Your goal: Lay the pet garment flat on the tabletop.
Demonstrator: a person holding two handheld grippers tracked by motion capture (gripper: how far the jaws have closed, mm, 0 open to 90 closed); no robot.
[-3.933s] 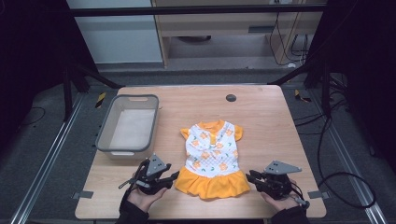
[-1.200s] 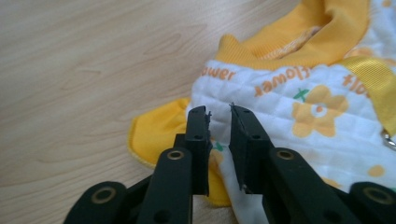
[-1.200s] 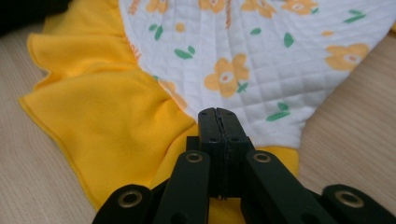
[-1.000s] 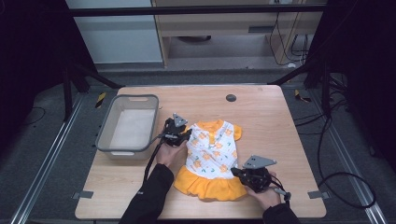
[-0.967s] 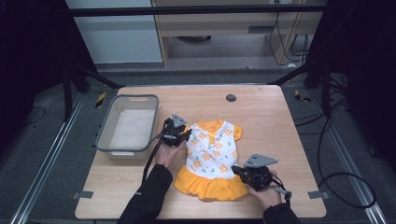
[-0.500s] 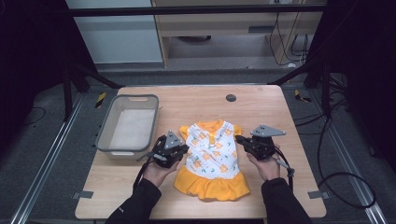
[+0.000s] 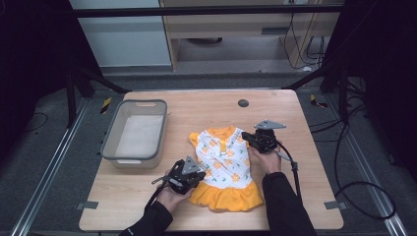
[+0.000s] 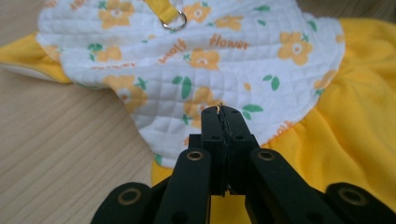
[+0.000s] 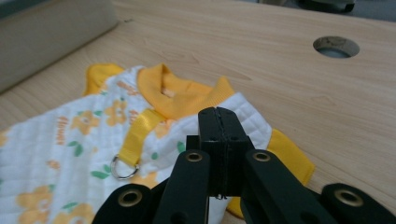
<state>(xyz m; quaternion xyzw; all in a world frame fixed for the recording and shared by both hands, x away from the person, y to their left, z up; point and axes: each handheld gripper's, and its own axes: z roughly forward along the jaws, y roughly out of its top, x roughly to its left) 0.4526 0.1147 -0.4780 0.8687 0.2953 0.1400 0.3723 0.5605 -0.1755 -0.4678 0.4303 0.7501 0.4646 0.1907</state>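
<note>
A small dress [image 7: 223, 162] lies flat on the wooden table [image 7: 206, 105], with a white quilted top printed with yellow flowers and a yellow skirt. My left gripper [image 7: 198, 178] is shut, its tips over the left waist edge of the dress [image 8: 210, 60], where white meets yellow. My right gripper [image 7: 247, 138] is also shut, its tips resting at the right shoulder of the dress [image 9: 70, 140], next to the yellow collar [image 9: 182, 93]. No fold of cloth shows between either pair of jaws. A yellow strap with a metal ring [image 9: 123, 168] runs down the back.
A grey plastic tray [image 7: 110, 142] stands to the left of the dress, its wall [image 9: 46, 32] visible in the right gripper view. A round cable hole [image 7: 243, 103] sits near the table's far edge. Bare wood lies to the right and behind.
My left gripper came from the dress's upper left sleeve down to its left waist. My right gripper went from the skirt's lower right up to the right shoulder.
</note>
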